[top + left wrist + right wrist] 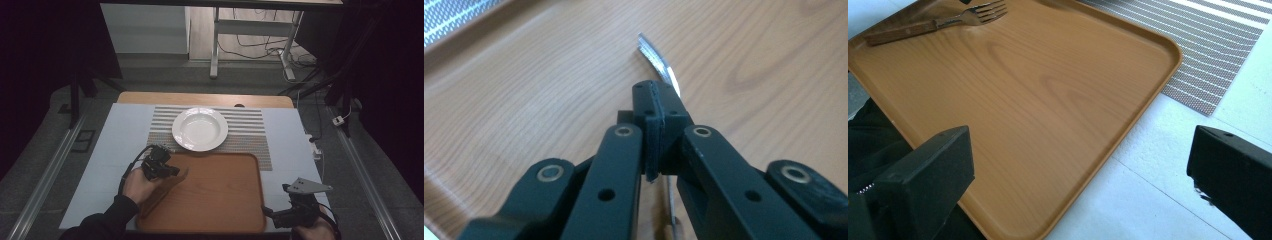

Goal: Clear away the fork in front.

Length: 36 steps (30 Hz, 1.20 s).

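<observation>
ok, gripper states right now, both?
Left gripper: shut on the fork, clamped at its metal neck, over the wooden tray.
Right gripper: open, nothing between its jaws.

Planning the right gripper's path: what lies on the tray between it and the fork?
Nothing: in the right gripper view, bare wooden tray stretches from the open right gripper to the fork, which the left gripper has clamped.

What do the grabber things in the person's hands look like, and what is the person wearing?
Each hand-held gripper is black. The left hand-held gripper has two jointed black jaws with silver rivets and flat pads, and a black cable looping from it. The right hand-held gripper has blocky black jaws and carries a grey three-cornered plate on top. The person wears a dark long sleeve on the left arm.
</observation>
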Tool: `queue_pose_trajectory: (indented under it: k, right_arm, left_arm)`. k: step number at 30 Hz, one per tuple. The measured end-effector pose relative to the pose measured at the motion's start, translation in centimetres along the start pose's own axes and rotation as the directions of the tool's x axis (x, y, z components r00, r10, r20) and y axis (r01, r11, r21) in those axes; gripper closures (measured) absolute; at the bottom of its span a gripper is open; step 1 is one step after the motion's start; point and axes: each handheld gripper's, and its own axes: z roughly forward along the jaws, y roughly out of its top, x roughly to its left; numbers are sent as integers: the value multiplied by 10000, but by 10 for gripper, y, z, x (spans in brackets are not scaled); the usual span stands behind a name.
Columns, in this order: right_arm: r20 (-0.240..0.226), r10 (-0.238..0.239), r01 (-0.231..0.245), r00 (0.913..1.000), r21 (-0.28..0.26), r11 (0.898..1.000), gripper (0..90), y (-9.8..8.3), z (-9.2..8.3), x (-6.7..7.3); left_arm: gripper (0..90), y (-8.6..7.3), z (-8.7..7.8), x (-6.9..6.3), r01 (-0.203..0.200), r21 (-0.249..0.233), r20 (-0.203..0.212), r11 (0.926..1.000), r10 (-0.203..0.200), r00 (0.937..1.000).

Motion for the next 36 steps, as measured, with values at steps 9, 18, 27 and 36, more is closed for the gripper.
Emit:
queue_pose_trajectory:
  k: [9,18,27,36]
  right_arm:
    - [-33,-78,79,10000,162,9998,0,1,1,0]
    - [-101,-24,25,9999,160,9999,0,0,2,0]
    - [-134,-27,29,9999,172,9998,0,1,1,0]
    - [-146,-28,30,9999,184,9998,0,1,2,0]
  left_arm:
    - [884,5,11,-35,-725,233,549,9971,712,9960]
    - [884,6,5,-40,-847,8,645,9964,845,9943]
    - [884,-1,19,-61,-1597,585,900,9854,1541,9839]
    - [884,-6,25,-51,-1197,1015,383,9876,1163,9925]
